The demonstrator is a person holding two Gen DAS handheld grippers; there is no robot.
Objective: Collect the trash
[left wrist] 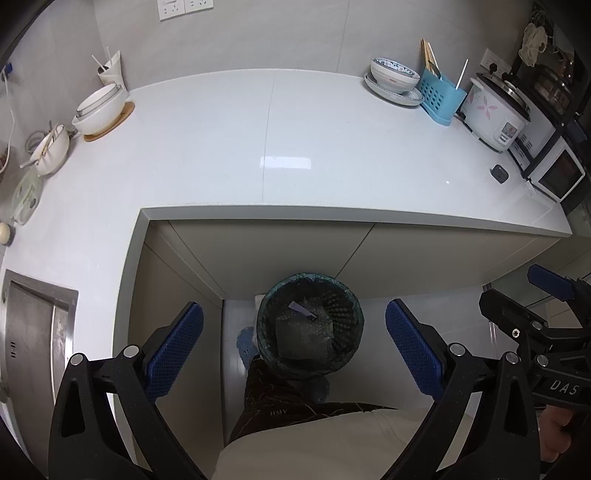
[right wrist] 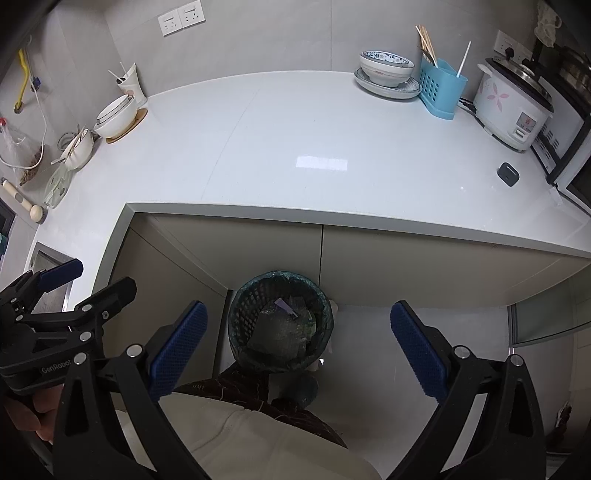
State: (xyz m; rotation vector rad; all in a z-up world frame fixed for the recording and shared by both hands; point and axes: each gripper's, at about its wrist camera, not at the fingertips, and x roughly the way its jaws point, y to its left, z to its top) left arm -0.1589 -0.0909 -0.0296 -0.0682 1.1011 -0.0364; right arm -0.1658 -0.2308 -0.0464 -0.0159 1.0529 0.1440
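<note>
White polished stone forms the L-shaped kitchen counter, backed by pale grey wall tiles carrying a double white socket plate. Beige cabinet doors sit beneath the counter's edge, above a light tiled floor. At the far left a stainless steel sink is cut into the worktop. Along the right end stand a white microwave oven and a white rice cooker with pink flowers, then a light blue perforated plastic utensil holder and a blue-patterned bowl stacked on a plate. At the left end a white bowl on a round wooden coaster sits near a smaller bowl holding chopsticks. A small dark grey square object lies alone near the microwave; what it is I cannot make out.

On the floor by the cabinets stands the round dark mesh wastebasket with a green liner, holding bubble wrap and a purple scrap. The left gripper and right gripper both hang above it, each spread wide and holding nothing.
</note>
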